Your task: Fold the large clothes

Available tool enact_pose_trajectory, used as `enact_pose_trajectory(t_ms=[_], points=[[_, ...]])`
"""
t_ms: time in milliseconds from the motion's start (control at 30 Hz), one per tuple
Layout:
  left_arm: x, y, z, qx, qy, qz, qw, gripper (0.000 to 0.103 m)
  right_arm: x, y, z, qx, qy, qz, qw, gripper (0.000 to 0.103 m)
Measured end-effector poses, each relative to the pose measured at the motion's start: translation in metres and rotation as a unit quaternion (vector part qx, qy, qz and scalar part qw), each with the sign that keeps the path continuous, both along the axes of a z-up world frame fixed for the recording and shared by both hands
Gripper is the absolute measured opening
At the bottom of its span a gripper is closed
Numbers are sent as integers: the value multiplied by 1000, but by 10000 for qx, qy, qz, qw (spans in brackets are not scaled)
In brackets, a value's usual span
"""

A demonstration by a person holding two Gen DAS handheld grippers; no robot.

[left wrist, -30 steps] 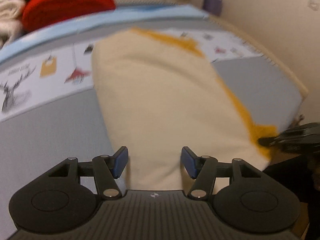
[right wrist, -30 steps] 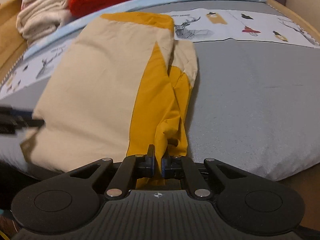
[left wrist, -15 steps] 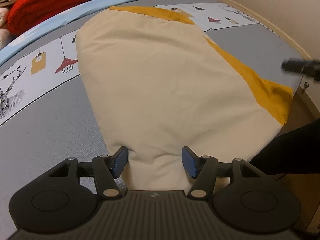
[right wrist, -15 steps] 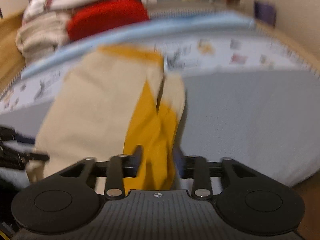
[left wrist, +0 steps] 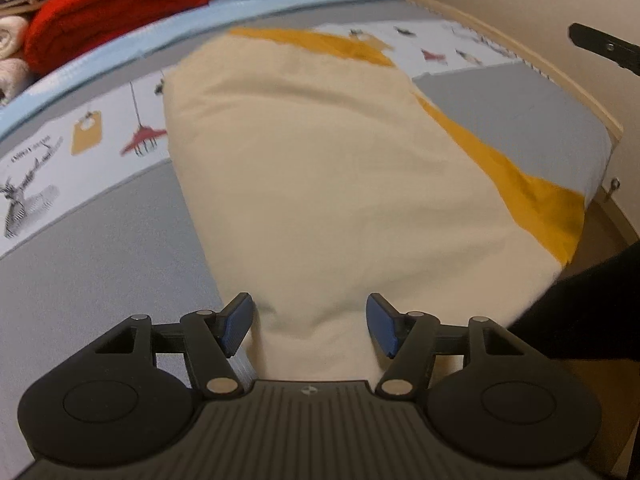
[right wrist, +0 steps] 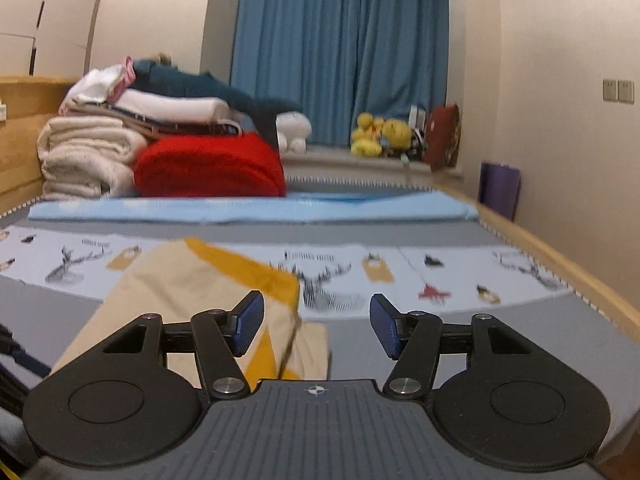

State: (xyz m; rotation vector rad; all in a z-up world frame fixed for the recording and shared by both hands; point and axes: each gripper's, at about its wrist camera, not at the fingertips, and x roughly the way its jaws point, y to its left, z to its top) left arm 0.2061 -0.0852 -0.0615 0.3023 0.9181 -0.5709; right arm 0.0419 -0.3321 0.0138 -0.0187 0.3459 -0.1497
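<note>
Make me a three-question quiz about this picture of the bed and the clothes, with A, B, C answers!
1. Where is the red blanket?
A. At the far end of the bed, beside the stack of folded laundry
B. Under the cream garment
C. On the floor

2. What colour is the trim on the cream garment?
A. Green
B. Mustard yellow
C. Pink

3. How is the right tool now?
A. Shut on the garment
B. Shut on nothing
C. Open, holding nothing

Answers:
1 A, the right wrist view shows it far back, next to the white stack.
2 B, a yellow band runs along its edge.
3 C, its blue fingers stand wide apart with no cloth pinched between them; the left tool is open too.
</note>
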Motion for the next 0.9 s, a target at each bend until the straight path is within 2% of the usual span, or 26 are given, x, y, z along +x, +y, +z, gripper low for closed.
enact_pose_trajectory(t_ms=[67, 267, 400, 467, 633, 733, 800, 900], points=[[3, 2, 7, -141, -111, 117, 9998, 68, 8, -2, 6, 108, -35, -16, 9999, 58], [15, 3, 27, -500, -390, 480, 9968, 68, 64, -15, 16, 601, -41, 88, 9981, 45], [27, 4, 42, -659, -719, 710, 9927, 67, 112, -24, 7, 724, -42, 282, 9970, 40], [40, 3, 51, -744, -882, 714, 9907, 61, 134, -26, -4, 757, 60, 342, 9965, 40], [98, -2, 60, -864, -1203, 702, 9865, 45, 197, -18, -41, 557, 687, 530, 9947, 40], [136, -8, 50, -1031, -1130, 669, 9860, 45, 229, -12, -68, 391, 1281, 547, 9895, 40], [157, -15, 36, -1105, -925, 537, 9881, 45, 250, -19, -89, 694, 1776, 443, 9806, 40], [186, -26, 8, -926, -744, 657, 9907, 45, 271, -29, -106, 1333, 2133, 234, 9676, 40]])
